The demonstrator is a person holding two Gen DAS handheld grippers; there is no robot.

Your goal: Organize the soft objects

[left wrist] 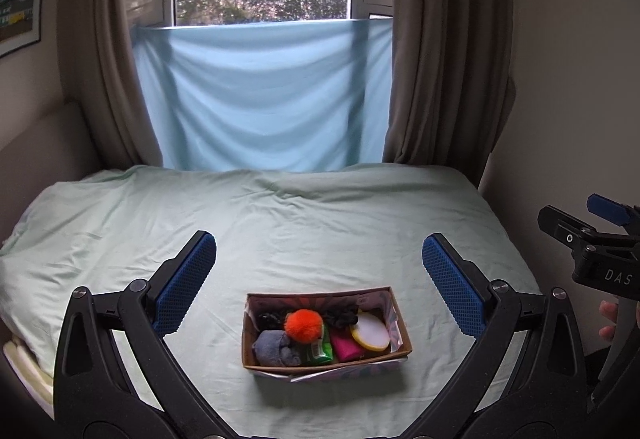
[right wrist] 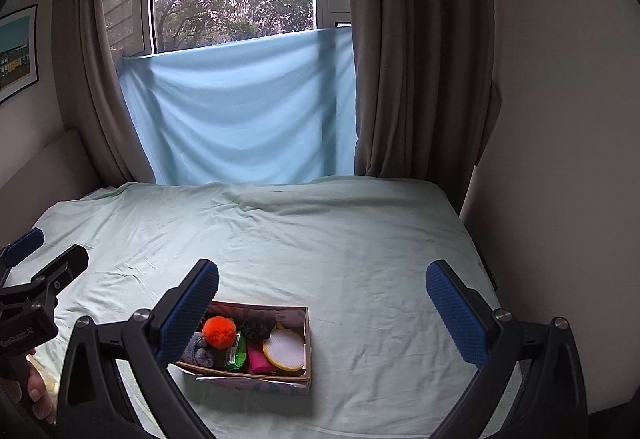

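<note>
A small cardboard box [left wrist: 402,335] sits on the pale green bed sheet [left wrist: 300,223]. Inside lie an orange pompom [left wrist: 303,325], a grey cloth [left wrist: 274,349], a green packet [left wrist: 320,351], a pink item [left wrist: 346,347], a round yellow-rimmed white pad [left wrist: 371,335] and black scrunchies [left wrist: 340,315]. My left gripper [left wrist: 319,279] is open and empty, held above and behind the box. My right gripper [right wrist: 322,303] is open and empty, to the right of the box [right wrist: 306,339]; its left finger [right wrist: 188,315] hides the box's left end. The pompom [right wrist: 219,331] and pad [right wrist: 285,351] show there too.
Brown curtains [left wrist: 440,59] and a light blue sheet [left wrist: 260,95] hang at the window behind the bed. Walls close in on the right [right wrist: 560,159] and left. The bed's right edge [right wrist: 476,251] lies near the wall. The other gripper shows at each view's side.
</note>
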